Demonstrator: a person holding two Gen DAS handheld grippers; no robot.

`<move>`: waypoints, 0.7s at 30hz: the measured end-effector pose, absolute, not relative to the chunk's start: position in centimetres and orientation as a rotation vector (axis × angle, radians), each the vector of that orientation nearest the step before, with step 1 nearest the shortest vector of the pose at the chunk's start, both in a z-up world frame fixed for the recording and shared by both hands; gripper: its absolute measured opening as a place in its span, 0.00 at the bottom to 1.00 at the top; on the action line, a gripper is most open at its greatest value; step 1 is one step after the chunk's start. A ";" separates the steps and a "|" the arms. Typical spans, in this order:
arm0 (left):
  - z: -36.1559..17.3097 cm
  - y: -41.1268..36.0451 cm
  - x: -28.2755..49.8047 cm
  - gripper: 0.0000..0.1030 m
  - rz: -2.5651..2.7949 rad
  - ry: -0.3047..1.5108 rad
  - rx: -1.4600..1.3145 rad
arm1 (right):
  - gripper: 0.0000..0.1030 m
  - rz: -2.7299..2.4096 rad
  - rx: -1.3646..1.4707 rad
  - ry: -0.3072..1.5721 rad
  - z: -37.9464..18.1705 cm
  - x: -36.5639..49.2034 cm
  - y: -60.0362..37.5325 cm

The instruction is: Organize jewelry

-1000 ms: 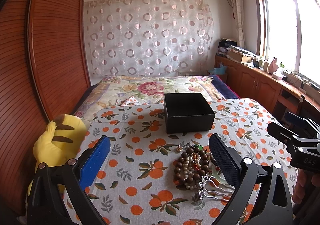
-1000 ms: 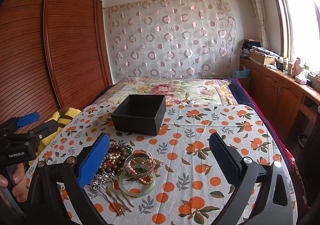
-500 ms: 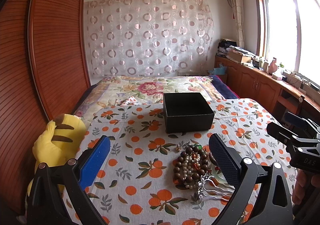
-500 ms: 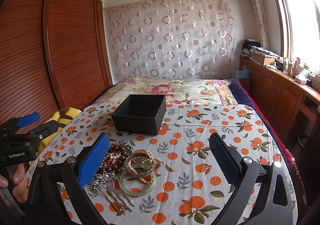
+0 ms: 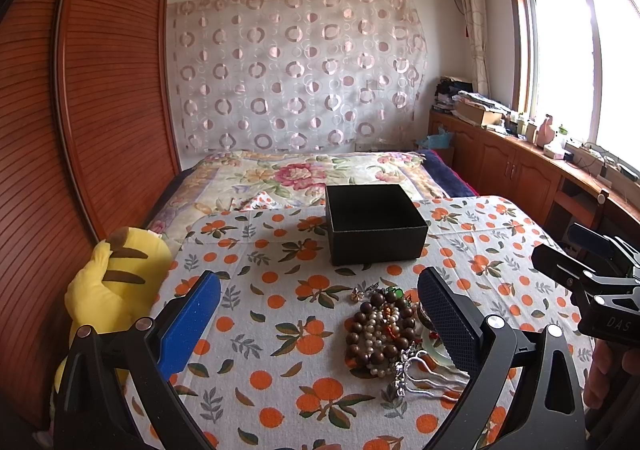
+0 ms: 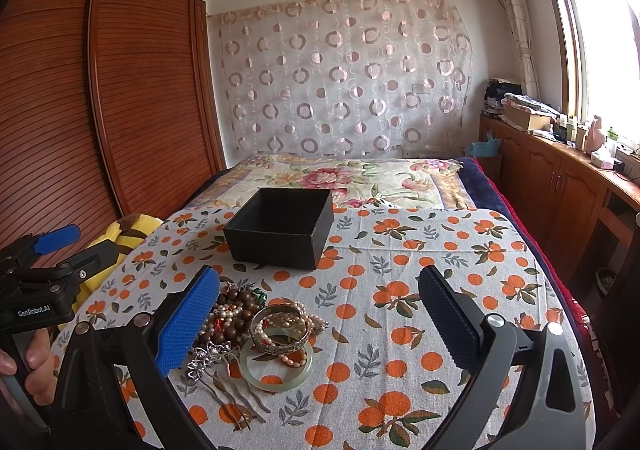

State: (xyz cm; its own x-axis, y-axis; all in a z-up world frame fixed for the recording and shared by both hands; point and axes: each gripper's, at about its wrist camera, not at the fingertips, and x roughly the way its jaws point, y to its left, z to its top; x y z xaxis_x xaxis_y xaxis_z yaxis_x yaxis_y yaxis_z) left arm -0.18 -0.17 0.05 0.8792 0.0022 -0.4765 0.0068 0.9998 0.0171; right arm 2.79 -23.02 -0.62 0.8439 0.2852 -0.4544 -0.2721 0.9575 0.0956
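Observation:
A pile of jewelry [image 5: 382,328] lies on the orange-print cloth [image 5: 280,330]: brown and pearl bead strands, a silver hair comb [image 6: 218,364], a pale green bangle [image 6: 276,364] and a metal bangle [image 6: 280,330]. An open, empty black box [image 5: 374,221] stands behind it, also in the right wrist view [image 6: 282,228]. My left gripper [image 5: 318,324] is open, above the cloth, the pile by its right finger. My right gripper [image 6: 318,324] is open, the pile by its left finger. Each gripper shows in the other's view.
A yellow plush toy [image 5: 110,282] lies at the table's left edge, beside the wooden wardrobe [image 5: 80,109]. A bed with a floral quilt [image 5: 304,173] lies behind the table. Wooden cabinets [image 6: 560,185] line the right wall under the window.
Both views are almost still. The left gripper has shifted very slightly; nothing has been taken hold of or moved.

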 end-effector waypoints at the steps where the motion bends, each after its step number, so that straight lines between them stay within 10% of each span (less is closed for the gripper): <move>1: 0.1 -0.2 -0.2 0.93 -0.003 0.496 0.018 | 0.98 0.295 0.028 0.484 -0.6 2.8 -23.0; 21: 0.1 -0.5 -0.5 0.93 -0.001 0.500 0.018 | 0.98 0.298 0.023 0.492 -0.6 3.1 -22.8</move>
State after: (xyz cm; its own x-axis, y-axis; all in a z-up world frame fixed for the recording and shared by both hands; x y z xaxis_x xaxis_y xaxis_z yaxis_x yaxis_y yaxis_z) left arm -0.45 -0.46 0.09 0.8777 0.0033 -0.4793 0.0055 0.9998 0.0168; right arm 3.07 -22.83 -0.61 0.8392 0.2875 -0.4615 -0.2763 0.9565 0.0935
